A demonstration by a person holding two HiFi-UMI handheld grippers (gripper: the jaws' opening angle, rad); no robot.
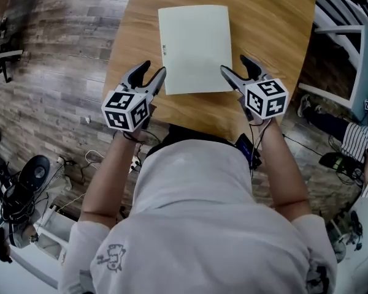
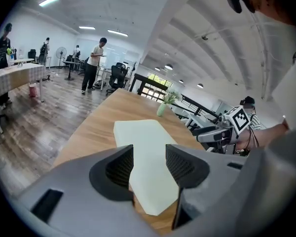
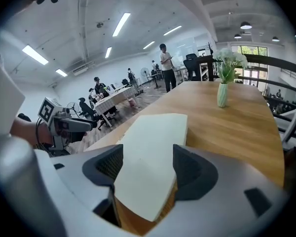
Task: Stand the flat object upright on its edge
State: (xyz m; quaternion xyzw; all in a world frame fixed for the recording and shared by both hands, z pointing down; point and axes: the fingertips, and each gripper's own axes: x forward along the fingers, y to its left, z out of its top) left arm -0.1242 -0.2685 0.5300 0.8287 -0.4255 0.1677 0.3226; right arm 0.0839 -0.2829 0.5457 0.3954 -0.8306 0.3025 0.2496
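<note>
While both of my claws stand wide apart and grip nothing, the left claw [image 2: 149,158] frames one near corner of the pale greenish-white rectangular flat slab [image 2: 138,132] and the right claw [image 3: 148,164] frames the other near corner. No pad presses on the slab in either gripper view. The slab lies flat on the light brown wooden table [image 1: 264,35], with its near side close to the table edge in front of me.

A small dark mark [image 1: 164,49] sits by the slab's left edge in the head view, too small to read. The marker cube [image 1: 127,109] on my left claw and the marker cube [image 1: 267,98] on my right claw carry black-and-white square patterns and no letters.

Beyond the slab's far end, to its right and well apart from it, a pale green vase [image 3: 222,95] holds white flowers [image 3: 228,58] on green stems.

Only the head view shows both claws at once, their tips just beside the slab's two near corners, with grey wood-plank floor [image 1: 55,54] to the slab's left. Each gripper view looks across the slab to the other claw. The gripper views also show people [image 2: 94,58] standing far beyond the slab, whom the head view misses.
</note>
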